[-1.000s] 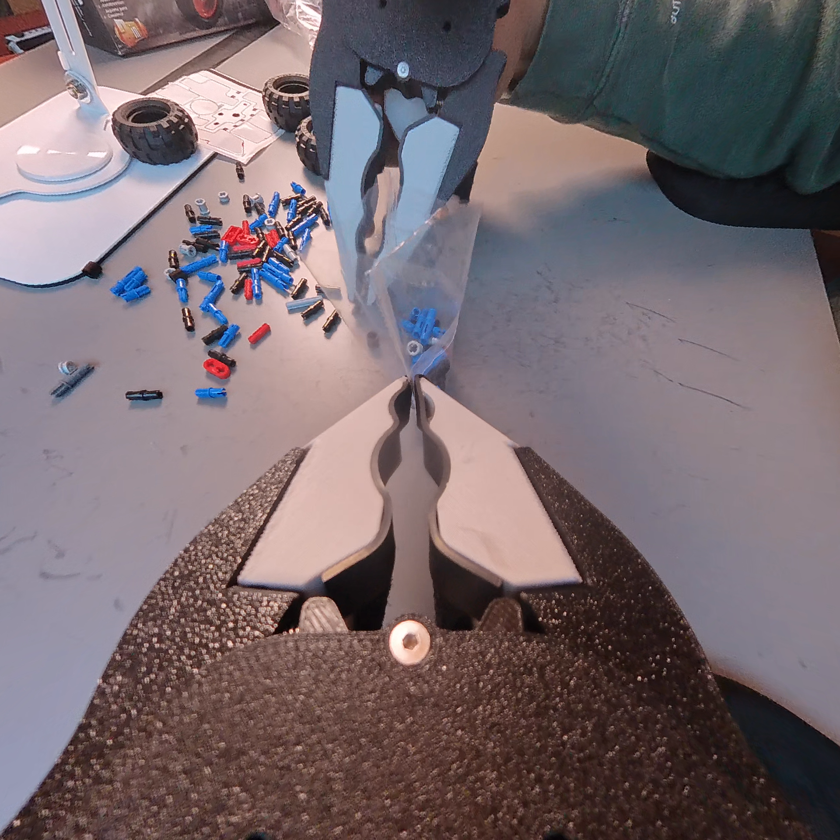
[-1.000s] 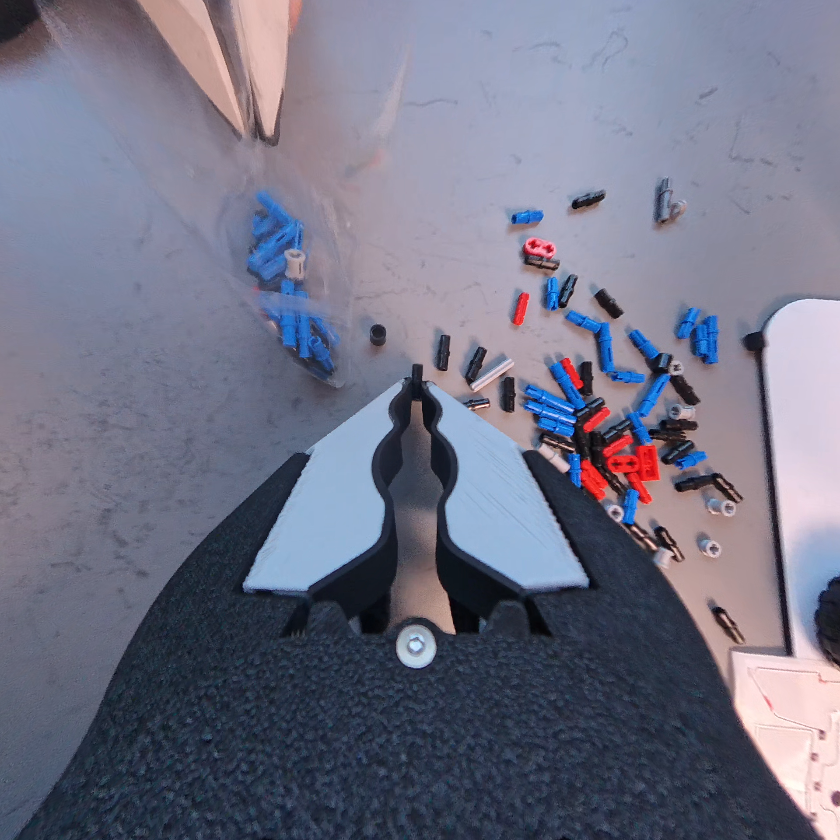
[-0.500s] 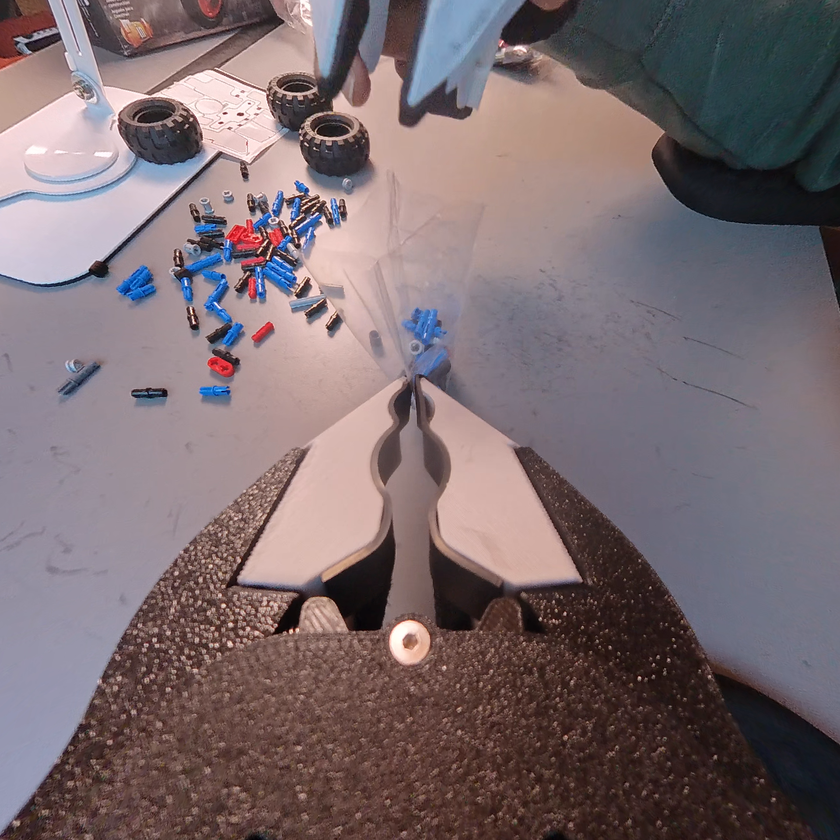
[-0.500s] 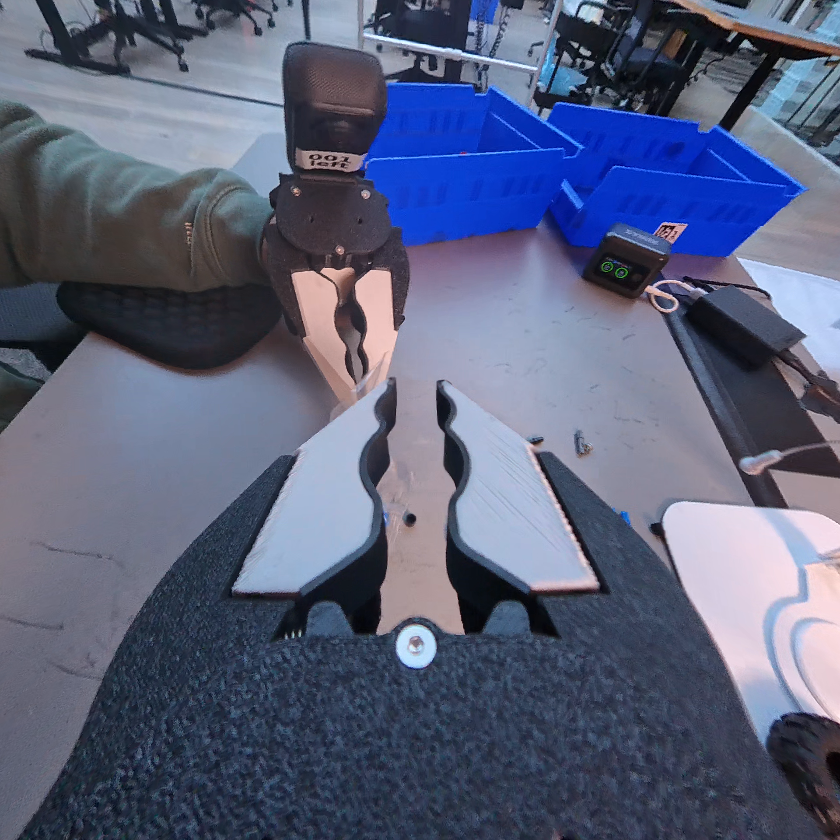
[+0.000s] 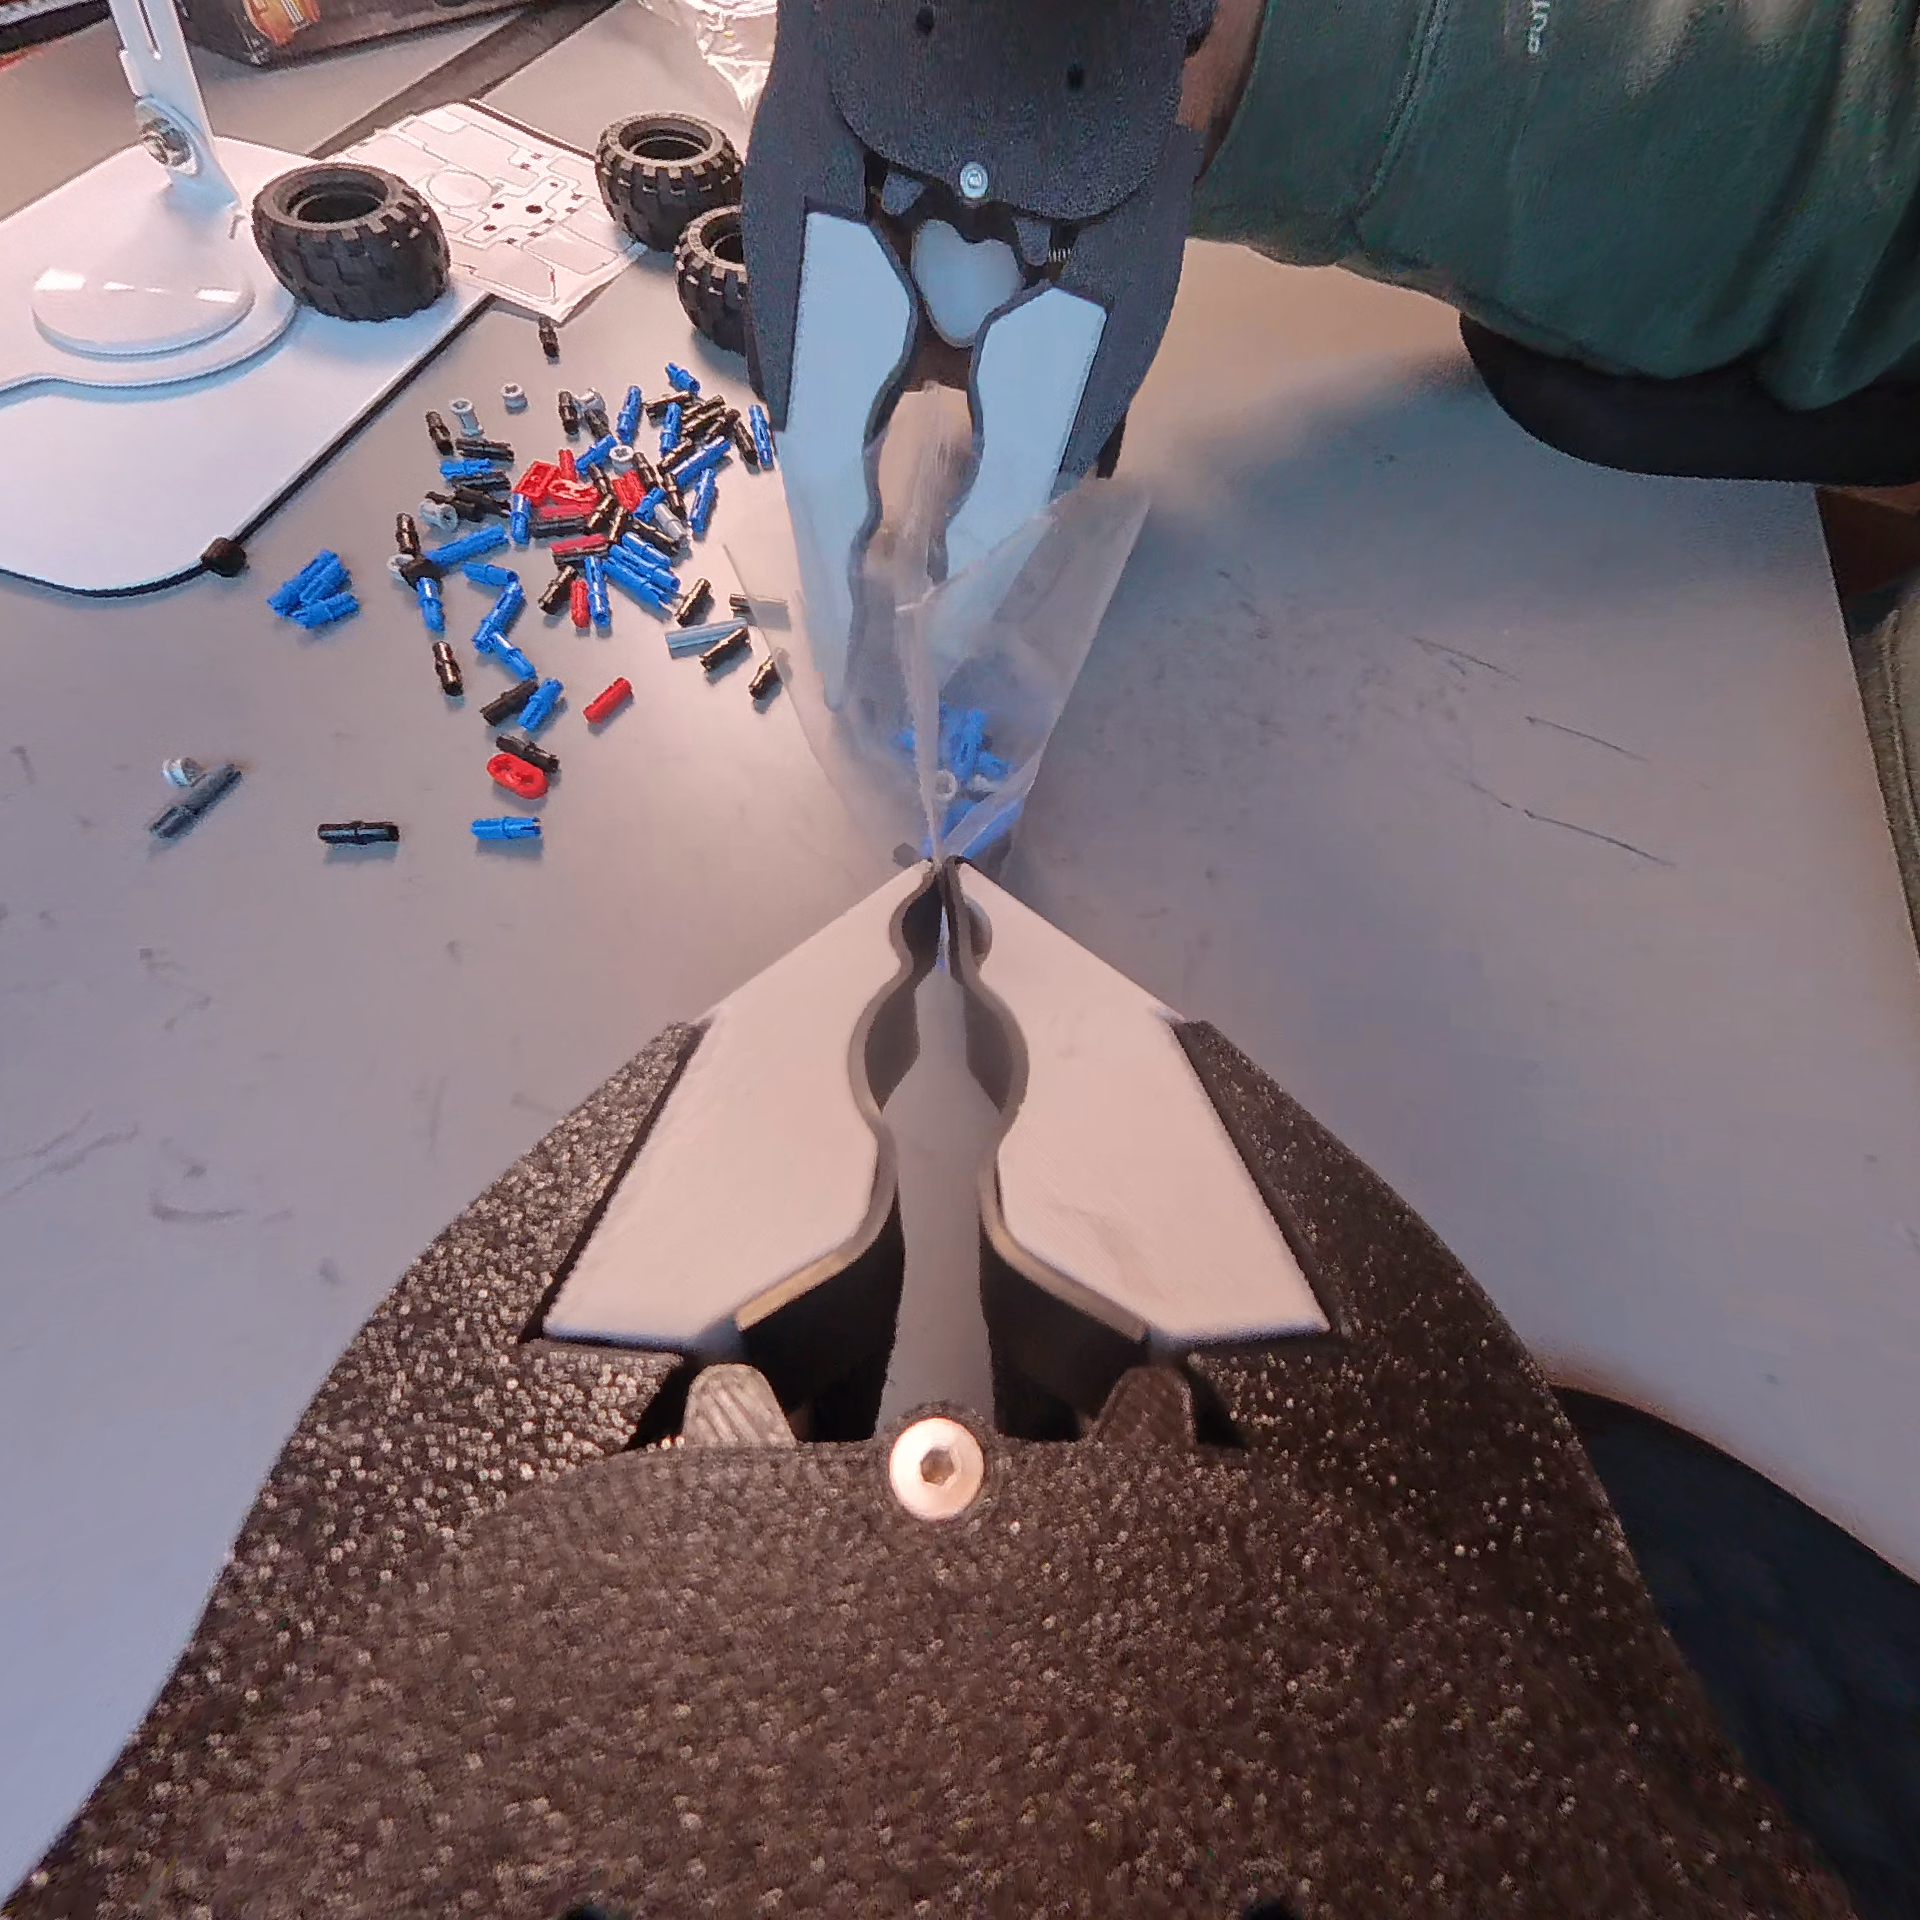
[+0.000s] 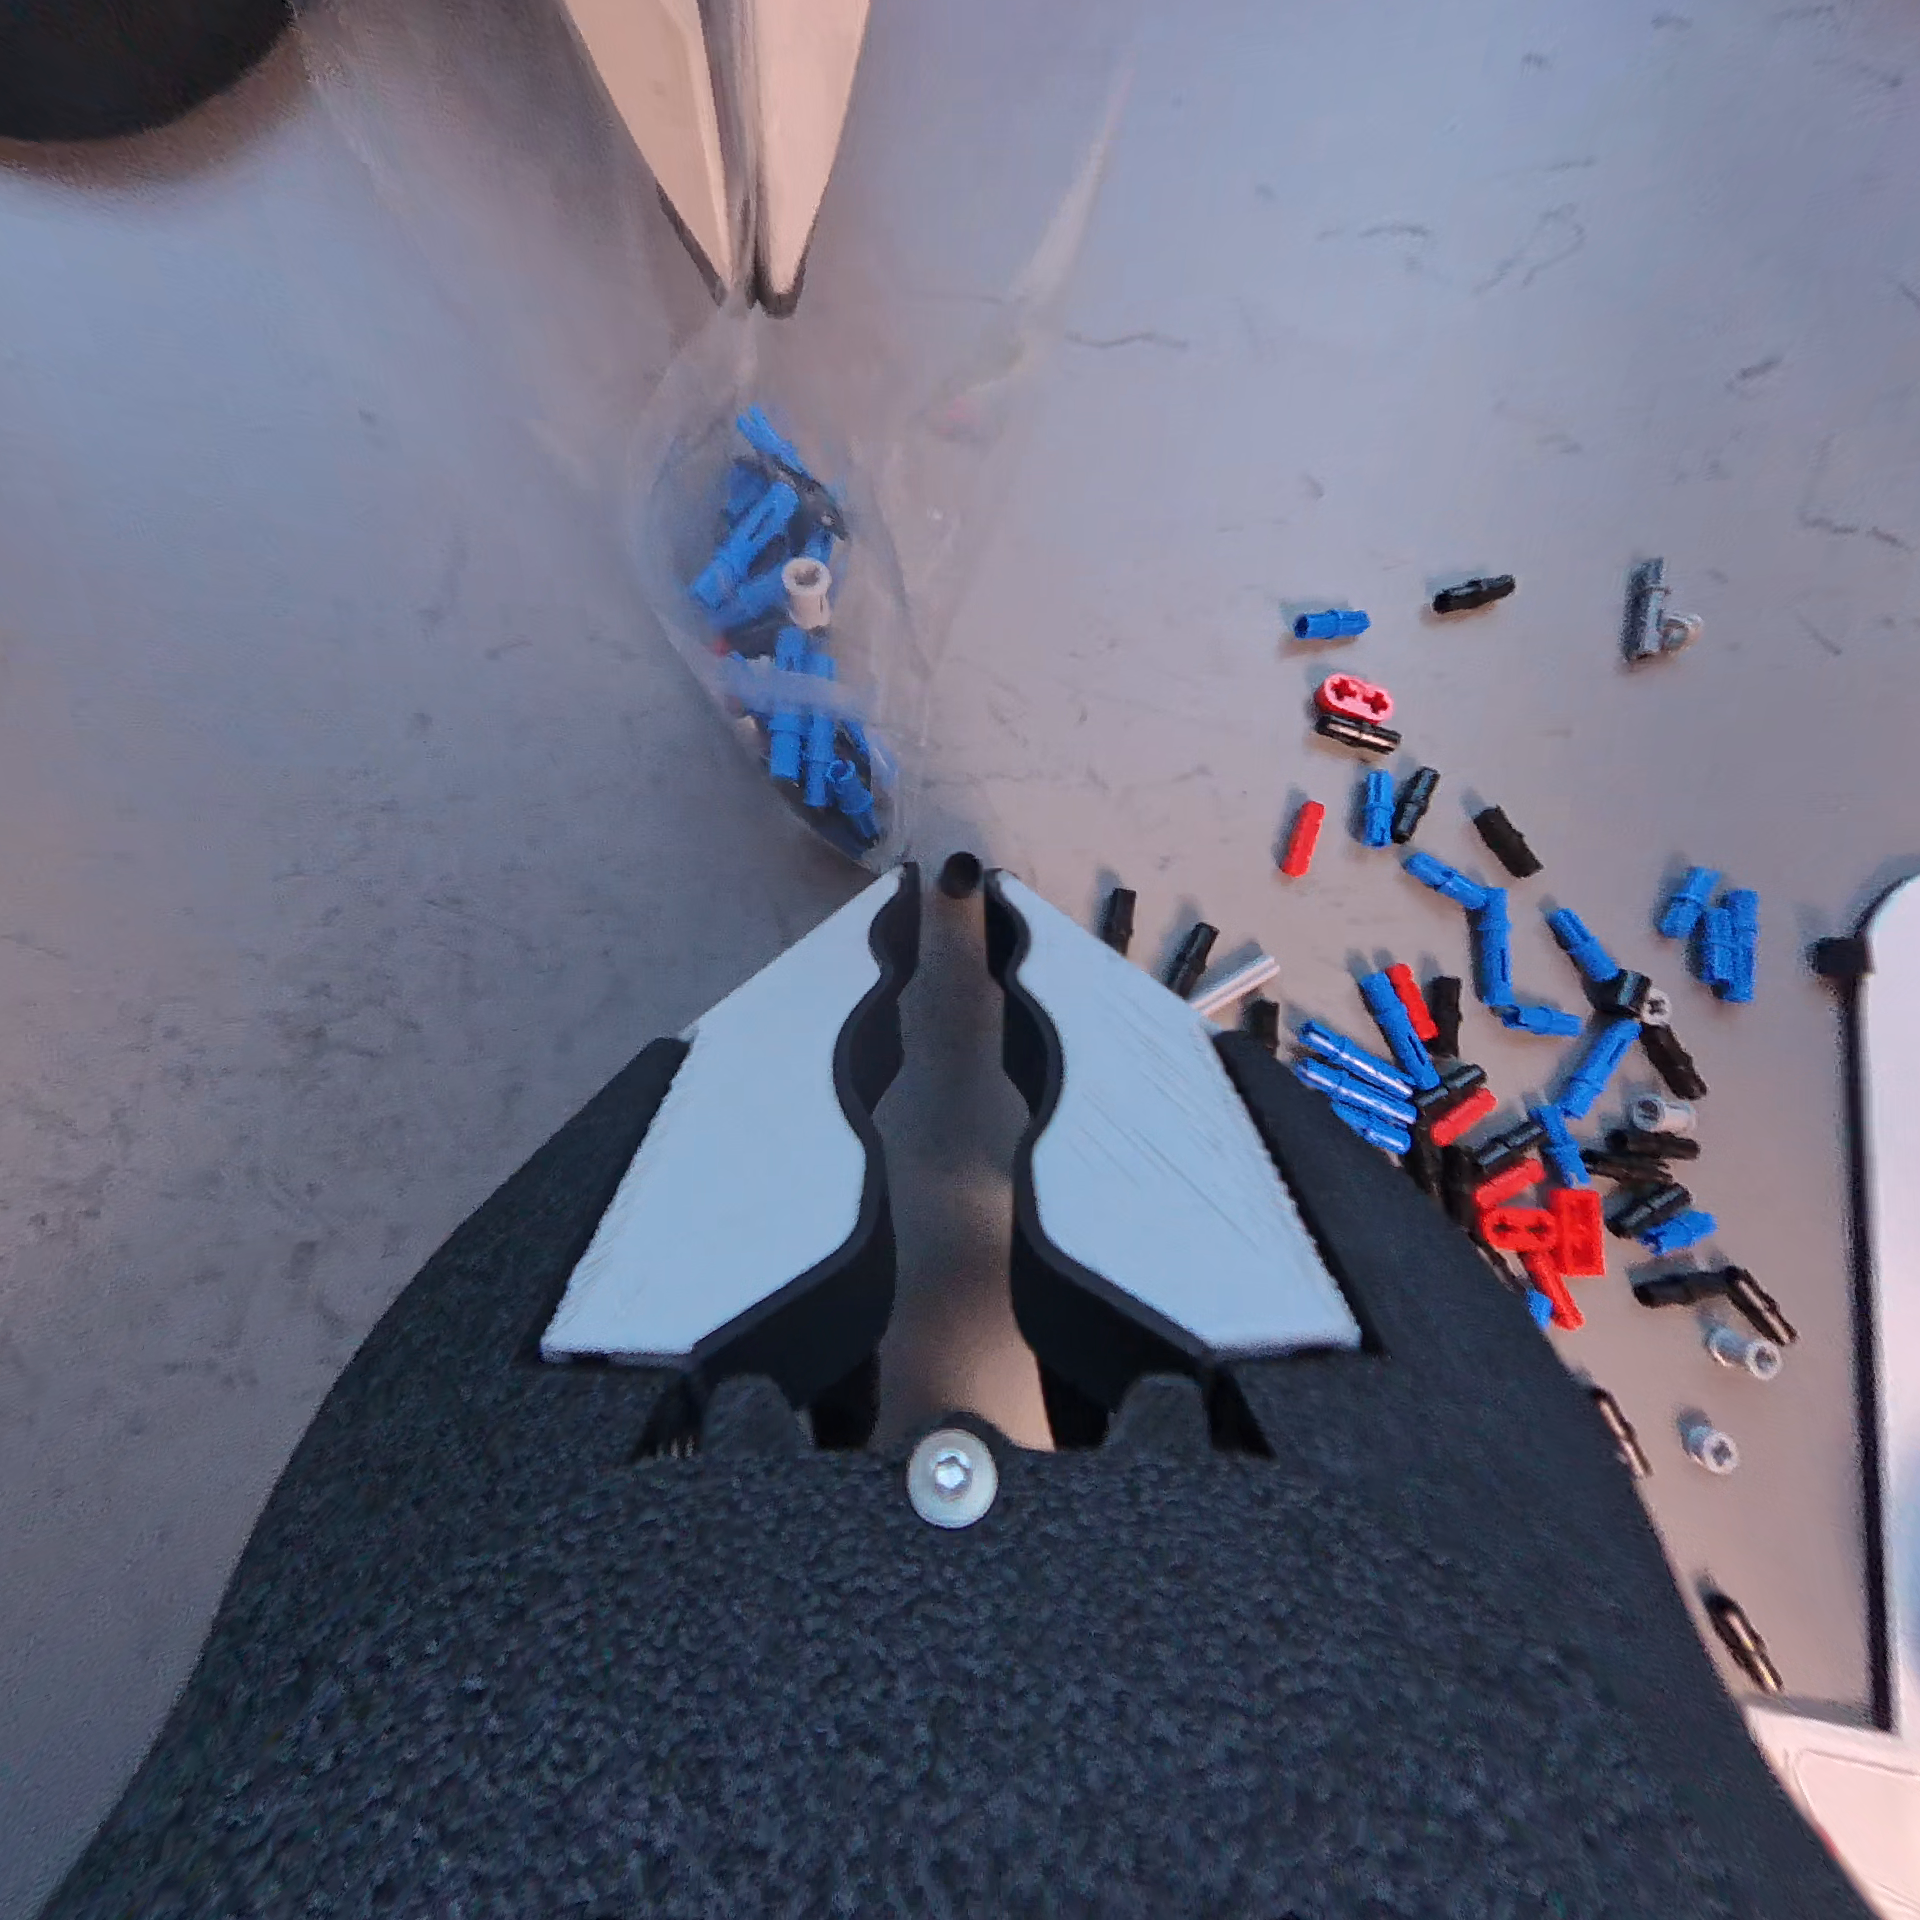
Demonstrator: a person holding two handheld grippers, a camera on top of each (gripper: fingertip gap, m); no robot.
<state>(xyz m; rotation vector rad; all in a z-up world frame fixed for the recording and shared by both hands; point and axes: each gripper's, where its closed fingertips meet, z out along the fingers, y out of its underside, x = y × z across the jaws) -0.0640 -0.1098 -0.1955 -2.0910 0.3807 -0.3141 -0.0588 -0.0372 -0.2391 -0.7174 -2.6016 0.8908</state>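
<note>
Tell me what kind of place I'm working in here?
Likely a hobby or lab workbench for toy-kit assembly: a scuffed grey tabletop strewn with small blue, black and red plastic connector pins, black knobbly rubber toy tyres and a printed white instruction sheet.

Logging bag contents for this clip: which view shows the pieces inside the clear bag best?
The right wrist view: the clear bag faces the camera, showing mostly blue pins and one pale bush. In the left wrist view the bag is seen edge-on, pinched by the left gripper, its contents bunched and glare-hidden.
</note>
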